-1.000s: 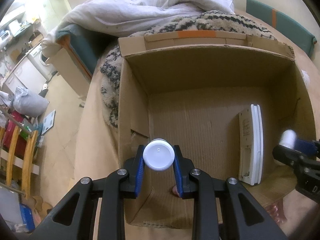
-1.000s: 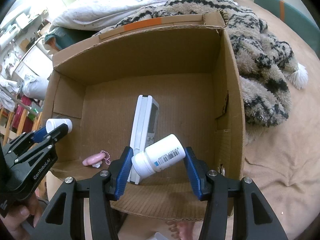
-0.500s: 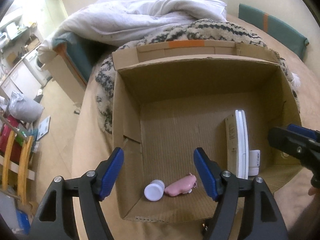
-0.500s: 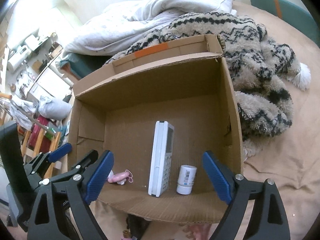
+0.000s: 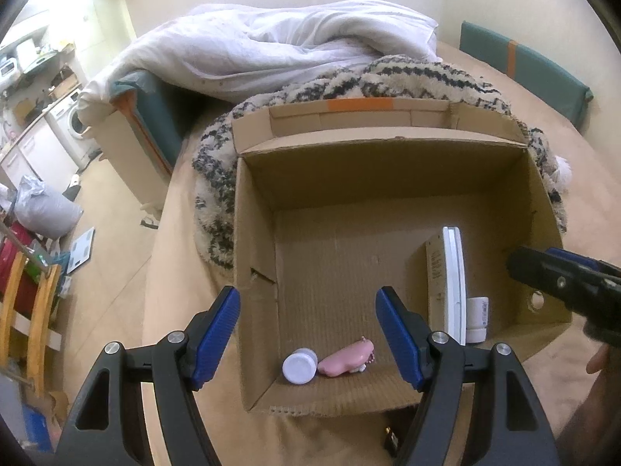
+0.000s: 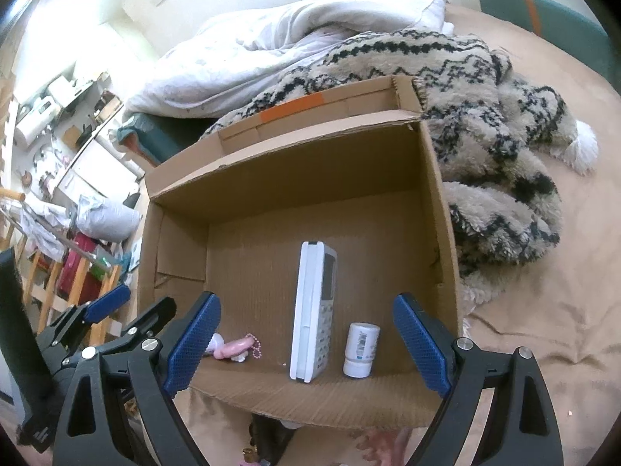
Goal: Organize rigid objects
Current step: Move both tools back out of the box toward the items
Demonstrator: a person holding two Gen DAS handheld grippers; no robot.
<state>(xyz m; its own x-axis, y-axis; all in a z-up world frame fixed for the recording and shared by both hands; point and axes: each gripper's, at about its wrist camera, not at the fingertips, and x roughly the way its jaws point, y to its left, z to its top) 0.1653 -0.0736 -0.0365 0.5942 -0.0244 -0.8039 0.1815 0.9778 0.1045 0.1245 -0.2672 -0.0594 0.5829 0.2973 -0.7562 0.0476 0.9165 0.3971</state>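
I have both sets of jaws wide apart with nothing between them, the left gripper (image 5: 308, 332) and right gripper (image 6: 306, 343) having just been opening above the near edge of the cardboard box (image 6: 438, 209), whose far half is bare floor with open room. The remote (image 6: 314, 310) lies near the middle, long axis running near to far. Right of it a pill bottle (image 6: 361, 349) stands cap-down; a second bottle (image 5: 299, 365) lies in the near-left corner, cap toward me, touching a pink trinket (image 5: 347, 359).
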